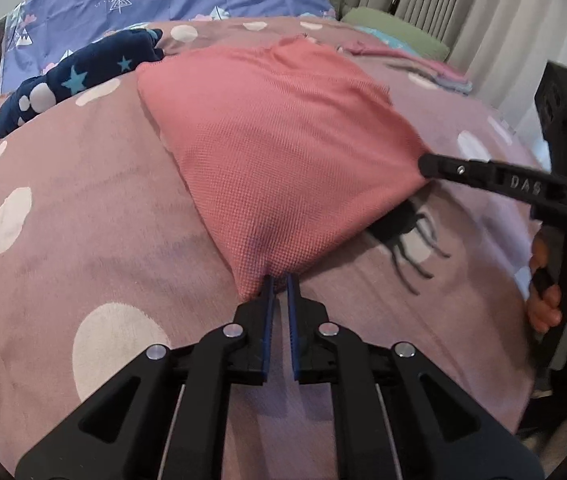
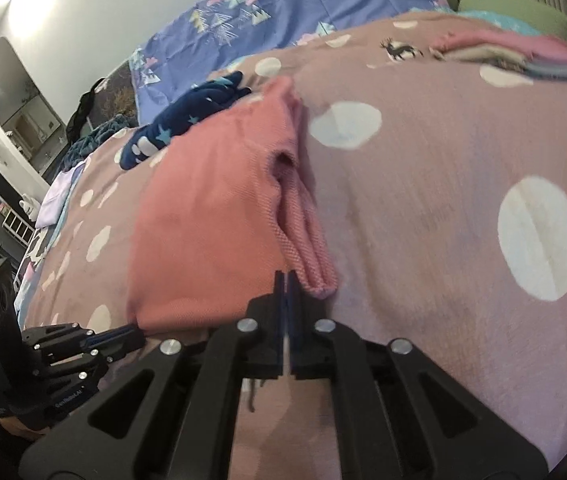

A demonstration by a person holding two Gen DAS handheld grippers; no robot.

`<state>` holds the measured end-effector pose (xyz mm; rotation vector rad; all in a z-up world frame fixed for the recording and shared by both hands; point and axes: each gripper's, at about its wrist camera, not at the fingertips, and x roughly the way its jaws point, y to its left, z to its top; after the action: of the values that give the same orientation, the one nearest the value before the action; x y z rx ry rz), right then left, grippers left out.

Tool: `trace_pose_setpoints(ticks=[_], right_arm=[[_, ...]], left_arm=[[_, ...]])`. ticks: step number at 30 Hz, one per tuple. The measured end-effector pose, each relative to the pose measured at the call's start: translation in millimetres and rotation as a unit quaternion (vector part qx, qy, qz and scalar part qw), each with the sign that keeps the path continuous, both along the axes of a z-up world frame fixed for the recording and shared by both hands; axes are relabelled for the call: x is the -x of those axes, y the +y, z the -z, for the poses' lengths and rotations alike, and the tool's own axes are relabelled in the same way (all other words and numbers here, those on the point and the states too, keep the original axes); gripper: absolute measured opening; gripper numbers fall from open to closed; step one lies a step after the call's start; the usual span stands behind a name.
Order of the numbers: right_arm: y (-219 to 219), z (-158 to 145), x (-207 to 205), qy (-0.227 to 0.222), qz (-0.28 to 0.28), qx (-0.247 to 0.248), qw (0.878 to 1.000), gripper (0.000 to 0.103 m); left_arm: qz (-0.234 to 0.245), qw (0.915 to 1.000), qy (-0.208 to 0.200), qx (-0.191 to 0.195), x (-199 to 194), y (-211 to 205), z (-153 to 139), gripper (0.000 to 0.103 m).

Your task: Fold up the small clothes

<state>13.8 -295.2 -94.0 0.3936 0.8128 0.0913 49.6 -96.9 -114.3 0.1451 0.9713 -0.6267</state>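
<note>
Both grippers clamp near corners of the pink cloth [image 1: 283, 152] on the spotted blanket [image 1: 83, 208]: left gripper [image 1: 279, 280], right gripper [image 2: 286, 276]. Only the right view shows folded clothes [image 2: 523, 56] at the blanket's far edge.

Both wrist views skim low, sharing the pink cloth [image 1: 283, 152].

Soft even indoor light, ceiling glare top-left (right wrist view), motion blur, fisheye-warped dark edges
</note>
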Motion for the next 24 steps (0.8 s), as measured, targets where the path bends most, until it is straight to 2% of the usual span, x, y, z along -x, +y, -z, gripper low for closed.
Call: trace_pose_setpoints(ticks=[5,10,13,15,16,18,20,22,24], right_arm=[[9.7,-20.9,-3.8,-0.036,-0.017,0.04,0.998,0.01],[16.8,-27.3,-16.4,-0.047,-0.026,0.052,0.997,0.01],[21.7,-29.1,-22.9,-0.055,-0.04,0.05,0.996,0.01],[24.4,-25.3,-30.0,-0.058,-0.055,0.04,0.996,0.01],[24.3,-21.4,-34.1,-0.055,-0.056,0.039,0.996,0.01],[19.4,-3.6,-46.9,-0.02,-0.044,0.039,0.998,0.01],[6.1,17.0,-54.4,0.019,-0.026,0.028,0.999,0.0],[-3.7,22.8,-52.2,0.019,-0.027,-0.003,0.999,0.0],[-0.9,19.5,-49.1,0.013,-0.03,0.013,0.999,0.0]], left_arm=[[-0.01,0.999,-0.02,0.039,-10.5,4.1,-23.5,0.01],[-0.039,0.9981,-0.043,0.02,-26.6,-5.5,-21.4,0.024],[-0.055,0.9976,-0.035,0.023,-40.2,-5.5,-15.2,0.03],[-0.064,0.9974,-0.026,0.019,-47.1,-6.0,-6.8,0.031],[-0.066,0.9974,-0.021,0.017,-49.7,-6.3,-1.6,0.031],[-0.069,0.9973,-0.021,0.013,-49.4,-6.0,6.8,0.035],[-0.071,0.9972,-0.021,0.006,-48.8,-4.3,14.2,0.04],[-0.068,0.9975,-0.014,0.013,-46.7,-1.4,17.2,0.04],[-0.062,0.9979,-0.013,0.014,-46.2,0.6,17.8,0.04]])
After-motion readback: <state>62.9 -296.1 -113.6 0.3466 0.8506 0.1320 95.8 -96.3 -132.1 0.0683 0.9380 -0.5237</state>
